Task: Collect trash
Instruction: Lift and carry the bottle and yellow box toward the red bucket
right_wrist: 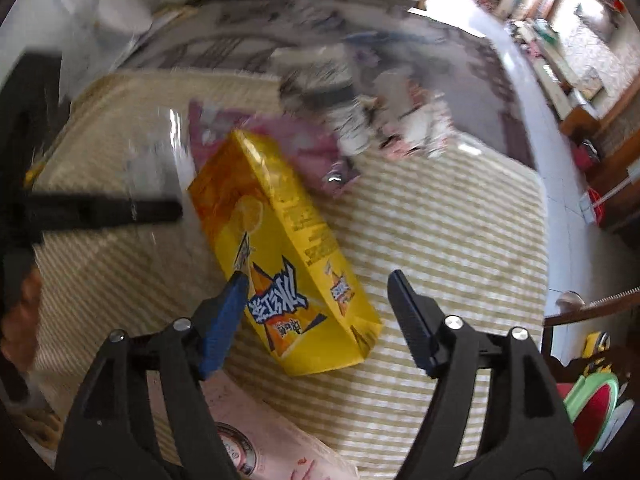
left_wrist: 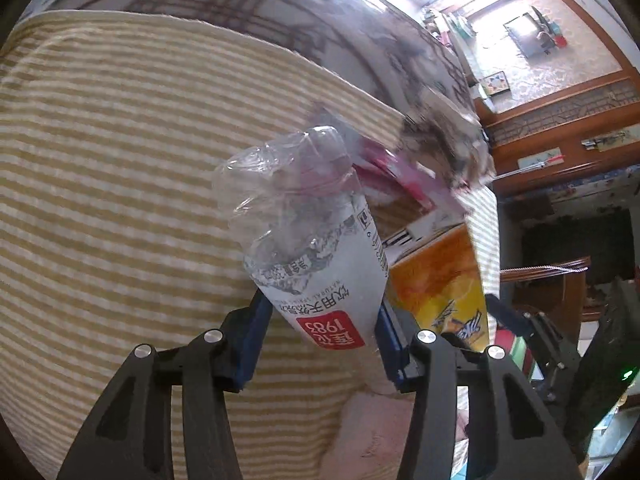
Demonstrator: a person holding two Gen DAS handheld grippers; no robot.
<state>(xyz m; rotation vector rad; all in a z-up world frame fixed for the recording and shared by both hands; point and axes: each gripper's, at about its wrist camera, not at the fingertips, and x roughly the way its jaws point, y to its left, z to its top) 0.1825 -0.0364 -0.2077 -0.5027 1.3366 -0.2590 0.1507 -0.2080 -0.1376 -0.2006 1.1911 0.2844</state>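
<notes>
The left gripper (left_wrist: 320, 336) is clamped on a crushed water bottle (left_wrist: 308, 248), lifted above the striped mat (left_wrist: 120, 200). The right gripper (right_wrist: 320, 320) stands apart astride the yellow carton (right_wrist: 280, 248) lying mid-mat. Next, I judge: close on the carton.

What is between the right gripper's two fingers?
Part of the yellow carton, lying on the striped mat. The right gripper stands open around it, as the right wrist view shows.
</notes>
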